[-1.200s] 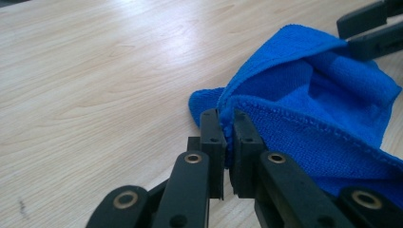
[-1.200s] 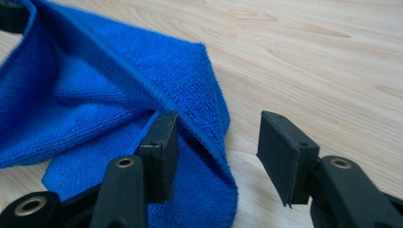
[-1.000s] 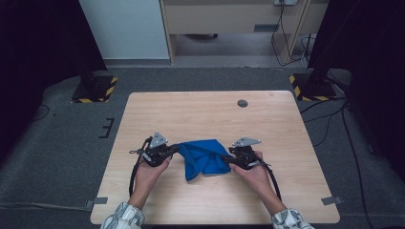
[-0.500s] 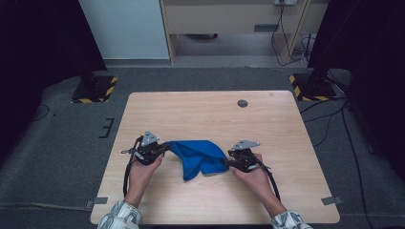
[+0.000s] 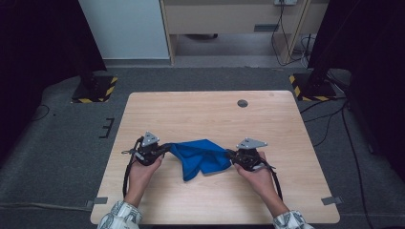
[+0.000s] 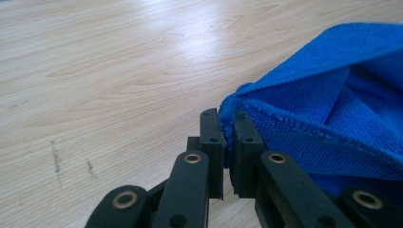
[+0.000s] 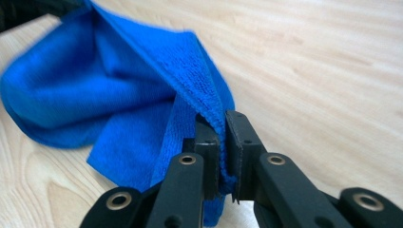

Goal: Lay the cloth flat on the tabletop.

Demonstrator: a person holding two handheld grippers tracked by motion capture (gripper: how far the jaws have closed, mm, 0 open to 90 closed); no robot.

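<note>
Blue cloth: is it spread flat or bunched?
Bunched: the blue cloth sags in folds between the left gripper and right gripper.

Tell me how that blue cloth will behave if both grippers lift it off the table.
The blue cloth will probably sag: it already droops in loose folds between the left gripper and right gripper. It looks light, since thin pinches at its edge hold it. Its fuzzy weave should resist slipping.

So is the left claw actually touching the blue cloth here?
Touching. In the left gripper view, the left claw is shut on a corner of the blue cloth, with the terry edge pinched between its jaws.
</note>
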